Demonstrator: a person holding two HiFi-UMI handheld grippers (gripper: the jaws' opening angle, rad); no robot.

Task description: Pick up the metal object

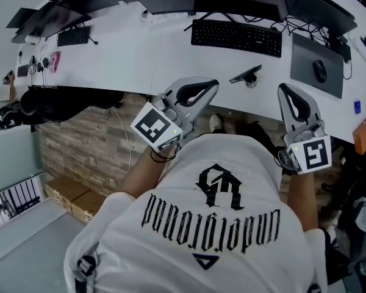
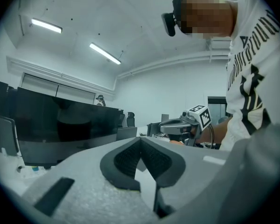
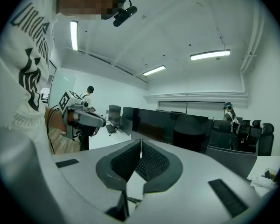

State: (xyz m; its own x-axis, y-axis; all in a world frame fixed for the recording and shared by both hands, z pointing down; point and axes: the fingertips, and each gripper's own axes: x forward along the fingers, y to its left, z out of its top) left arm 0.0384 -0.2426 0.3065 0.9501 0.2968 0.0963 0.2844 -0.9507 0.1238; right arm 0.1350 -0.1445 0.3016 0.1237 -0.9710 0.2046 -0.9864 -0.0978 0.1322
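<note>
The left gripper (image 2: pixel 140 142) has its jaws pressed together with nothing between them. The right gripper (image 3: pixel 140 144) is likewise closed and empty. In the head view both are held at chest height just short of the white desk (image 1: pixel 171 57). The metal object (image 1: pixel 247 75) sits near the desk's front edge, between the two grippers and touching neither. A black keyboard (image 1: pixel 236 36) lies beyond it.

Left gripper (image 2: pixel 141 143): matt grey, seemingly plastic

metal object (image 1: pixel 246 75) | dark, slanted, possibly a stand | untouched near desk (image 1: pixel 131 47) edge
</note>
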